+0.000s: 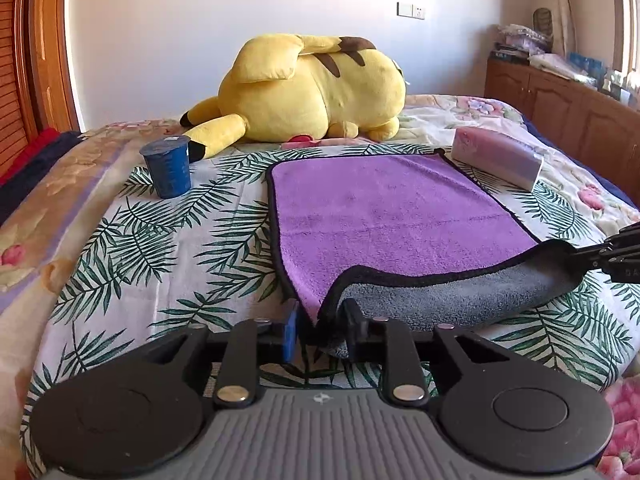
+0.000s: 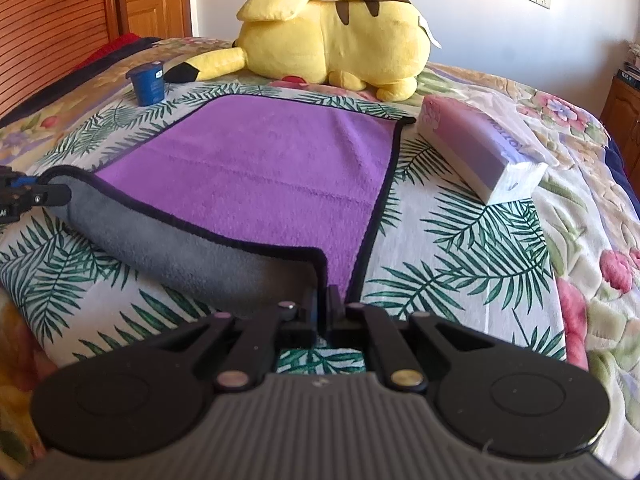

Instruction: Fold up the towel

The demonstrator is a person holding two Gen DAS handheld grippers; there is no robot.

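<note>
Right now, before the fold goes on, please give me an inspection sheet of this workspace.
Surface: bed with a leaf-print cover.
Job's things: purple towel spread flat; near edge lifted and rolled back, grey underside up.
Clutter: blue cup left of towel; tissue pack at its far right corner; yellow plush toy behind.
Grippers: left tool shut on the near left corner; right tool shut on the near right corner.
Cables: nothing seen.
Surroundings: wooden cabinet, wall socket.

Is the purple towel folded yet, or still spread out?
Mostly spread. The towel lies flat on the bed; only its near edge is lifted, grey underside showing, with the left claw and right claw pinching its corners.
</note>
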